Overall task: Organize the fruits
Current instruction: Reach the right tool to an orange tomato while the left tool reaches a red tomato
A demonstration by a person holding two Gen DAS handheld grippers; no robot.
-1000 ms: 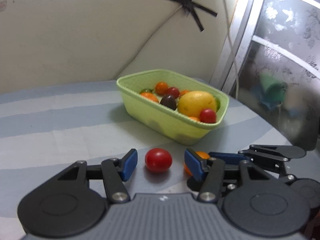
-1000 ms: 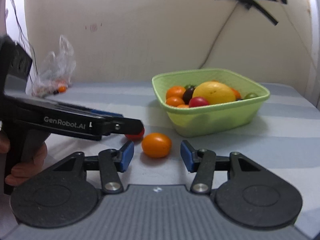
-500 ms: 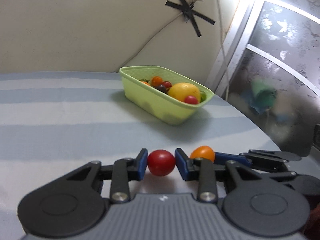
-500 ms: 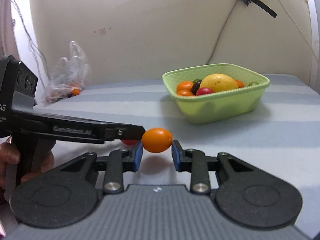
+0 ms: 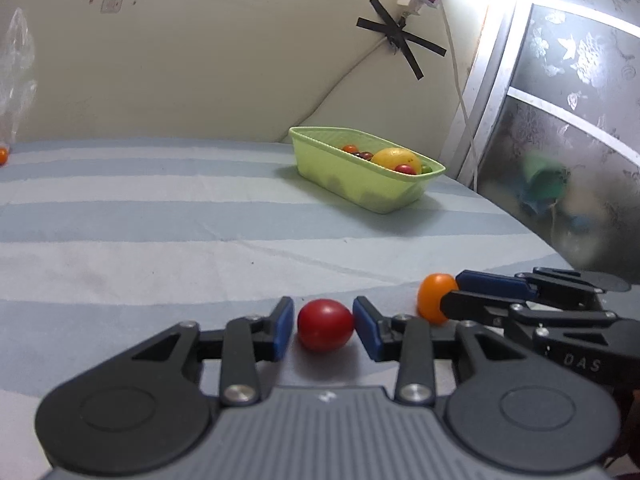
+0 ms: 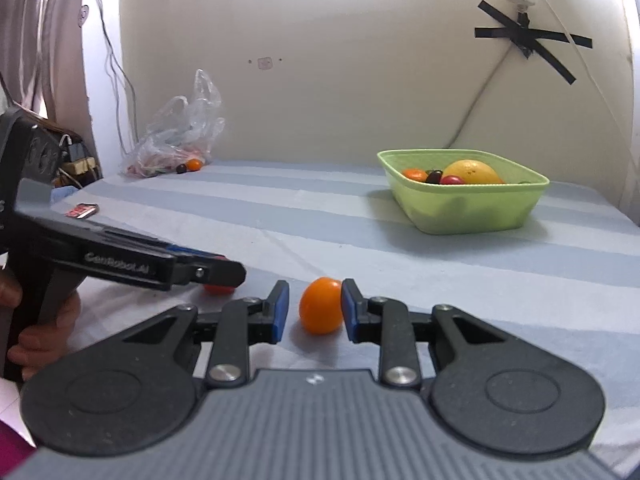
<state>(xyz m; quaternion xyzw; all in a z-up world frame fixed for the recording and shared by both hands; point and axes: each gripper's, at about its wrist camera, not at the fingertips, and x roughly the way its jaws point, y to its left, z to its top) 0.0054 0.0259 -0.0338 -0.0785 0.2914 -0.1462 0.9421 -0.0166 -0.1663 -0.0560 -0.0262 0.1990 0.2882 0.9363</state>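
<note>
A red tomato [image 5: 326, 326] rests on the striped tablecloth between the pads of my left gripper [image 5: 323, 308]. Its jaws are opening: the right pad touches the tomato and a thin gap shows at the left pad. An orange tomato [image 6: 320, 312] stands on end between the pads of my right gripper [image 6: 315, 288], against the right pad, with cloth showing at the left one. In the left wrist view the orange tomato [image 5: 432, 296] sticks out past the right gripper [image 5: 450, 296]. The green basket [image 6: 460, 208] holds a yellow fruit and small tomatoes at the far right.
A clear plastic bag [image 6: 176, 136] with a few small fruits lies by the wall at the back left. A small red packet [image 6: 82, 211] lies near the table's left edge. A hand [image 6: 44, 332] holds the left gripper [image 6: 236, 276]. A glass door [image 5: 560, 120] stands beyond the table's right edge.
Both grippers closed on their tomatoes, lifted them and drew back from the basket, which now looks smaller. The tomatoes are down on the cloth, the orange one turned on end, and gaps show at both left pads.
</note>
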